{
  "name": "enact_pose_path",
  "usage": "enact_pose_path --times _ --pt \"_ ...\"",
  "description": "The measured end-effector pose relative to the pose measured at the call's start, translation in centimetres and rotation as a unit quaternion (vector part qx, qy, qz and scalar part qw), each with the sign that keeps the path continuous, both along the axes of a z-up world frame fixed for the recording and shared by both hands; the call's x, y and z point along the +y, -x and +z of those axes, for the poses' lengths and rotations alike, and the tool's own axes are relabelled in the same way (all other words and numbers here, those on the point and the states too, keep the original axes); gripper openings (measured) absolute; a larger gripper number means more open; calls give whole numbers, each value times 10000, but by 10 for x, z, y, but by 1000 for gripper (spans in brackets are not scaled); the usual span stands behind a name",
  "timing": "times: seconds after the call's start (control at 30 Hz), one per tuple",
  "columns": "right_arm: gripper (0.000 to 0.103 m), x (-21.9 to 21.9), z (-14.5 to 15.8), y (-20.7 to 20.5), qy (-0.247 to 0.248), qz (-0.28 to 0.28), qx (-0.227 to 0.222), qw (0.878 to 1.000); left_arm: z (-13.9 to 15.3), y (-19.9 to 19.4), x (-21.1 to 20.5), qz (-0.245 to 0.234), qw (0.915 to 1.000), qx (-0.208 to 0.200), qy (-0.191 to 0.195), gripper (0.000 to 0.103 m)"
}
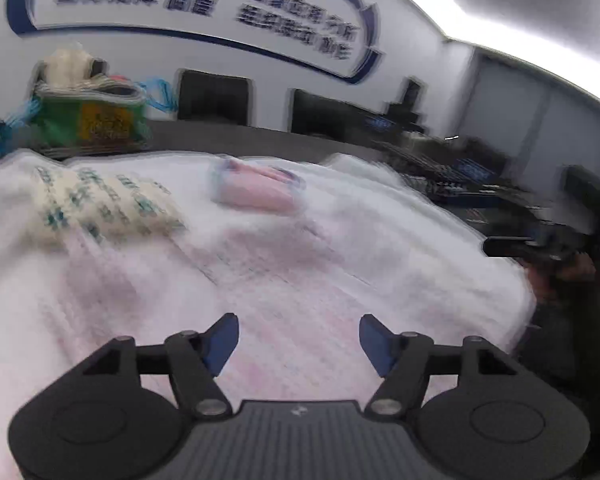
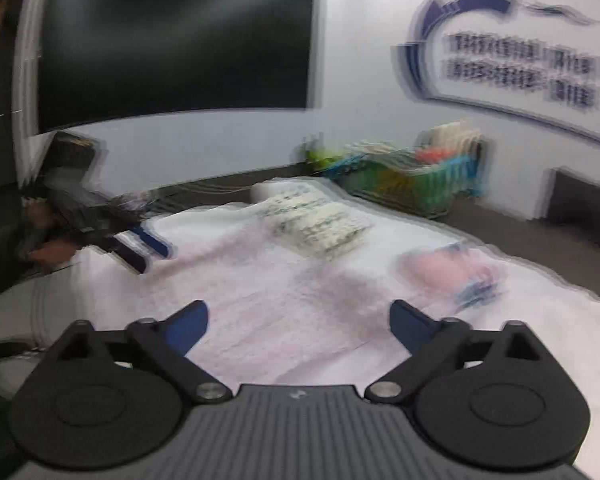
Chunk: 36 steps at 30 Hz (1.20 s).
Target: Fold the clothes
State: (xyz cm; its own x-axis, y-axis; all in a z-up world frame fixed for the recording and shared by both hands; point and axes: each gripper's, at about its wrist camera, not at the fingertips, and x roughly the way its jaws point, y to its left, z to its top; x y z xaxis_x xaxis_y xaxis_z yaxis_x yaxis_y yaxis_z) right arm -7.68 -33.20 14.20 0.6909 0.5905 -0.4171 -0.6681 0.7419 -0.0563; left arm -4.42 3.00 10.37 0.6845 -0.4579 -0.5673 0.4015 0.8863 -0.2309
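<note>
Left wrist view: both grippers' fingers (image 1: 224, 340) wide apart above pale pink garment (image 1: 260, 280).

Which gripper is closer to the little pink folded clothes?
Probably the right gripper: the pink folded clothes sit just ahead, right of its jaws. The left gripper sees them farther off.

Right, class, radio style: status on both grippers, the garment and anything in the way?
Left gripper open, empty. Right gripper open, empty. Pale pink garment spread flat, ungripped. Folded printed cloth and pink bundle lie beyond; frames blurred.
</note>
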Motion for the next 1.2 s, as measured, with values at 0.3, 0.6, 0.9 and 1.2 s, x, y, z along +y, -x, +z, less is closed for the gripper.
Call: enact_pose_path --times 0.3,0.6,0.9,1.2 --pt "74 83 -47 -107 1091 -608 659 9900 -50 -112 -57 298 9943 578 -849 29" --pt "77 87 -114 -182 984 -1782 863 9753 -82 -118 -45 1037 9905 -151 -885 31" --pt "80 11 -82 -163 -268 -2291 1288 9645 -82 -117 -33 1021 9939 -93 -403 35" --pt "77 -4 -96 -171 666 -3807 941 9175 -65 -109 -27 1070 9933 -348 -262 48"
